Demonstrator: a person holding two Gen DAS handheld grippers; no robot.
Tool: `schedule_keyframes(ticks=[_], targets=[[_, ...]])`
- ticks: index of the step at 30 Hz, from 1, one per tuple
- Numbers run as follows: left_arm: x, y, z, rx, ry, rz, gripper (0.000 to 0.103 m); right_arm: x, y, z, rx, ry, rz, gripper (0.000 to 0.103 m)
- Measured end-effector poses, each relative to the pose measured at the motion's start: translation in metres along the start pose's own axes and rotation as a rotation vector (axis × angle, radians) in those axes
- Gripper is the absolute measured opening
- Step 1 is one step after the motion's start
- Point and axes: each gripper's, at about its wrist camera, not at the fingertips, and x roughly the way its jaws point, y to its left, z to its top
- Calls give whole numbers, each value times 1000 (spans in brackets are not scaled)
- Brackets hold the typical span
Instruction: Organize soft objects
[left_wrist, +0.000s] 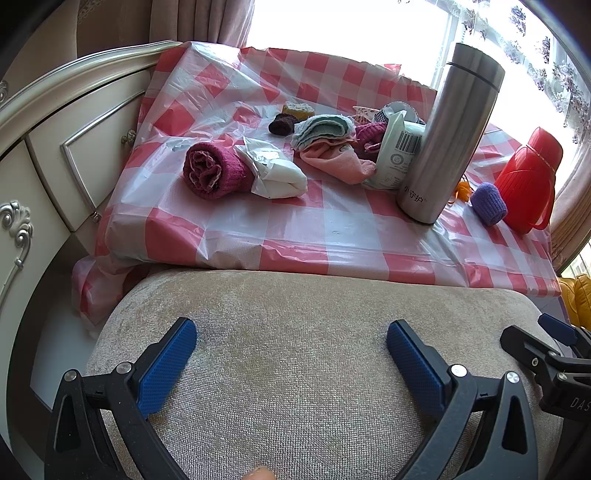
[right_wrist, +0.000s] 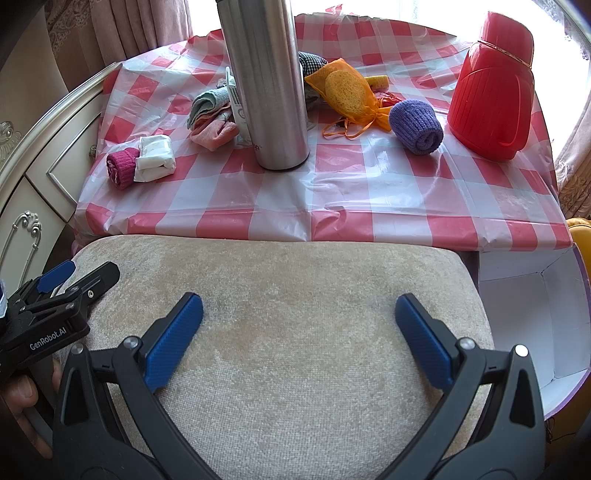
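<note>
Soft objects on the desk (right_wrist: 332, 192), ahead of both tools: magenta rolled sock (left_wrist: 214, 171) touching a white packet (left_wrist: 275, 173), far left; folded cloths (left_wrist: 325, 129) behind the steel flask (left_wrist: 448, 136); purple rolled sock (right_wrist: 416, 127) beside the red jug (right_wrist: 493, 88), ahead-right; open white box (right_wrist: 535, 314) just right of the right tool (right_wrist: 299, 332); left tool (left_wrist: 291, 354) and right tool both spread wide, empty, above a beige cushion (right_wrist: 280, 280); likely risk: reaching past the tall flask could topple it.
</note>
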Motion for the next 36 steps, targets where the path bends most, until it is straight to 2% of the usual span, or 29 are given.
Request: schedule_keyframes(ticks=[30,36], targets=[[-1,1,-1,-8,-3,0,103,0,0,0,1,-2,2,103],[-5,5,11,-42,-20,41,103,2,0,2,1,7,2,103]])
